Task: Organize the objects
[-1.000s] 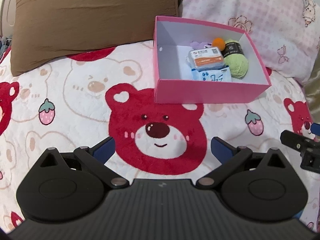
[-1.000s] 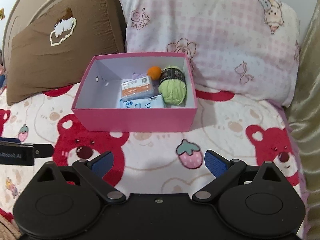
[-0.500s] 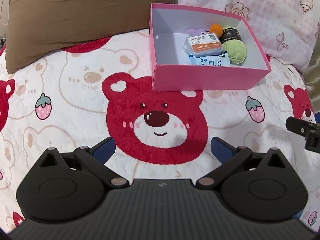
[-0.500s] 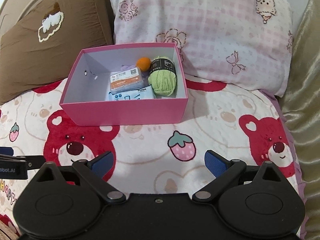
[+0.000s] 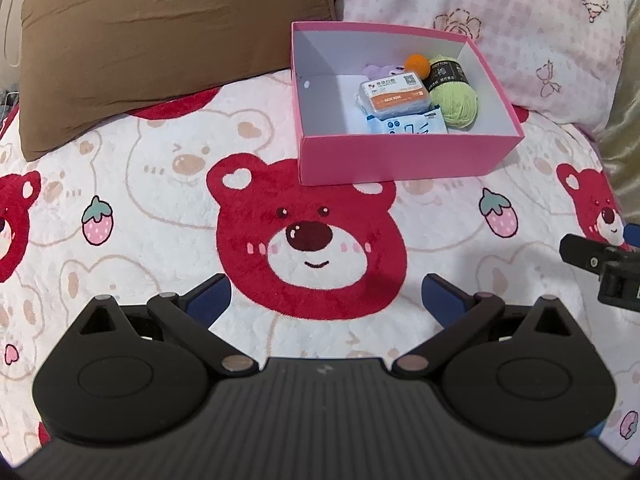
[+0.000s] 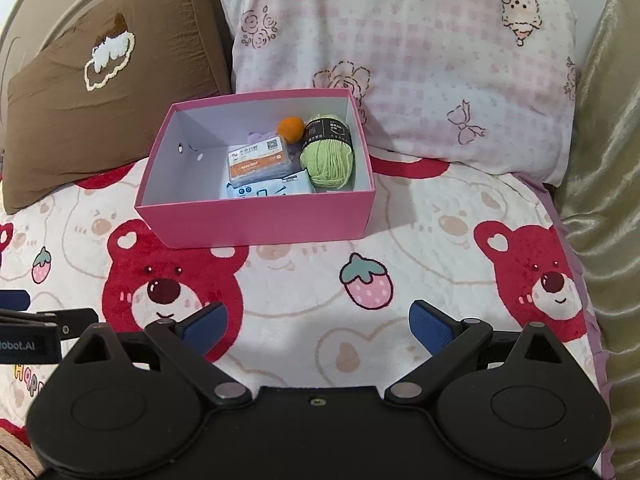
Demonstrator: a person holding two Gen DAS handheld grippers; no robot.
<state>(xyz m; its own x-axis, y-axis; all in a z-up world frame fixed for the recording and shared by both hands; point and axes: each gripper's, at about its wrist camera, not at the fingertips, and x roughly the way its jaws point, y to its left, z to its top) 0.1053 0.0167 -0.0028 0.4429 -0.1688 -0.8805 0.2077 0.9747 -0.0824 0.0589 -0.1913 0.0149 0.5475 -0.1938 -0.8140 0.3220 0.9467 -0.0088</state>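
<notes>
A pink box (image 5: 400, 158) (image 6: 256, 220) stands on the bear-print blanket near the pillows. Inside lie a green yarn ball (image 5: 454, 98) (image 6: 329, 156), an orange ball (image 5: 417, 63) (image 6: 291, 128), an orange-labelled packet (image 5: 396, 96) (image 6: 258, 160), a blue-and-white tissue pack (image 5: 408, 125) (image 6: 268, 190) and a partly hidden purple item (image 5: 378, 69). My left gripper (image 5: 326, 298) is open and empty, hovering over the blanket in front of the box. My right gripper (image 6: 318, 322) is open and empty, also well short of the box.
A brown pillow (image 5: 160, 40) (image 6: 100, 100) lies at back left, a pink checked pillow (image 5: 500, 20) (image 6: 400, 60) behind the box. A gold fabric (image 6: 604, 160) borders the right. The right gripper's finger shows at the left view's right edge (image 5: 592, 258).
Both grippers have drawn back and shifted slightly; the box sits a little farther off in both views. Nothing was grasped or released.
</notes>
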